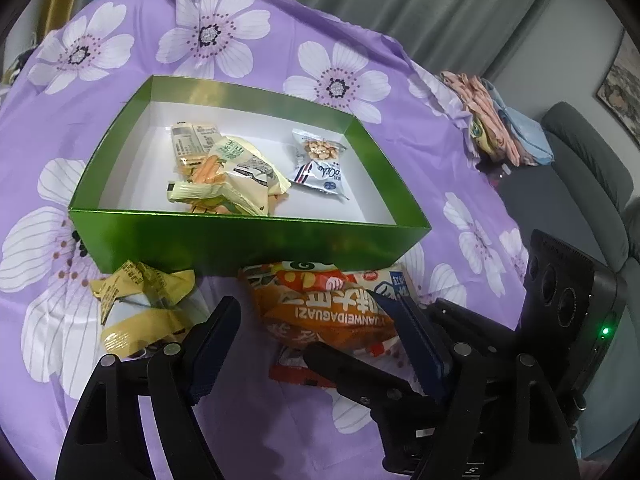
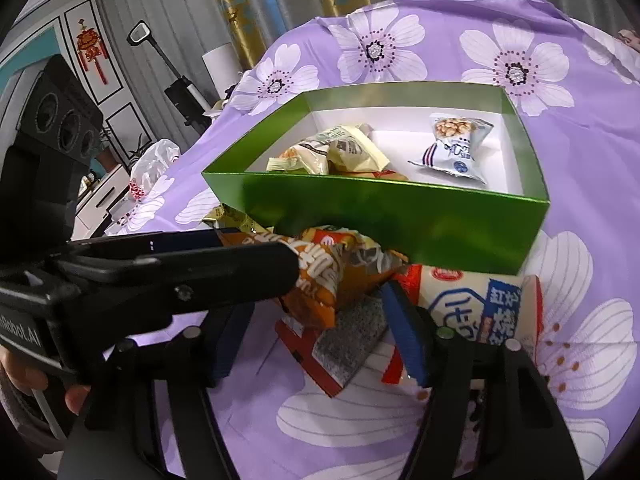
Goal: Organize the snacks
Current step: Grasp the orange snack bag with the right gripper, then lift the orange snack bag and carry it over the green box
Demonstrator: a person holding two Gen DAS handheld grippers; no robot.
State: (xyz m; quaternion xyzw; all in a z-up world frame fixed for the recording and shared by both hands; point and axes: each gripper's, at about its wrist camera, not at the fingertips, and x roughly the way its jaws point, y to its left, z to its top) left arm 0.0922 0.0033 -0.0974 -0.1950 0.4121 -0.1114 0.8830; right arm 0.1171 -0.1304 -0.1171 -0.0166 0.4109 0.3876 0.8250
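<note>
A green box (image 1: 240, 236) (image 2: 400, 216) with a white inside holds yellow snack packs (image 1: 236, 172) (image 2: 344, 152) and a white peanut bag (image 1: 320, 164) (image 2: 456, 148). In front of the box lies a pile: an orange seed bag (image 1: 332, 316) (image 2: 320, 280), a cream and red pack (image 2: 480, 308) and a red pack with a dark panel (image 2: 340, 344). A yellow wrapper (image 1: 140, 300) lies to the left. My left gripper (image 1: 308, 312) is open, its fingers on either side of the orange bag. My right gripper (image 2: 316, 316) is open over the pile. The left gripper also shows in the right wrist view (image 2: 256, 256), at the orange bag.
A purple flowered cloth (image 1: 248, 48) (image 2: 560, 56) covers the surface. Folded pink and blue fabrics (image 1: 500, 120) lie at its right edge, beside a grey sofa (image 1: 592, 172). A white plastic bag (image 2: 152, 168), a cabinet and curtains stand beyond the left side.
</note>
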